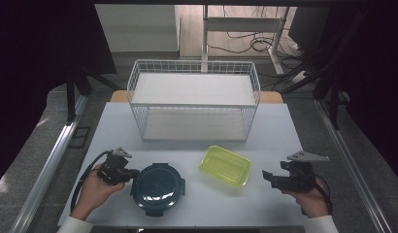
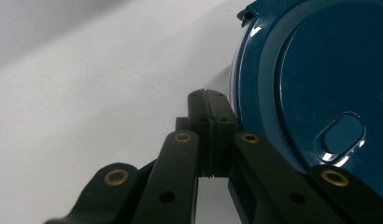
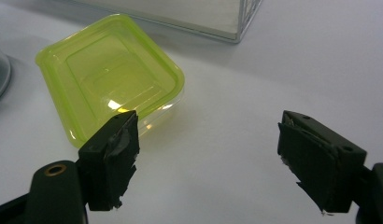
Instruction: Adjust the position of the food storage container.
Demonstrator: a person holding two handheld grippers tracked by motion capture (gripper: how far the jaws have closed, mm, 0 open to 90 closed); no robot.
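Left gripper [image 1: 130,174] sits at the left edge of the round blue container [image 1: 157,188], jaws pressed together on nothing, tips just beside its rim, probably to nudge or steady it. Right gripper [image 1: 268,177] waits with jaws wide apart and empty, aimed at the yellow-green container [image 1: 225,165] near the wire basket [image 1: 194,104] on the table [image 1: 265,213].

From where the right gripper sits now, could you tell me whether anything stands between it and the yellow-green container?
Nothing visible does. The right gripper is open, and bare table lies between it and the yellow-green container. The wire basket stands behind the container, and the round blue container sits off to the far side.
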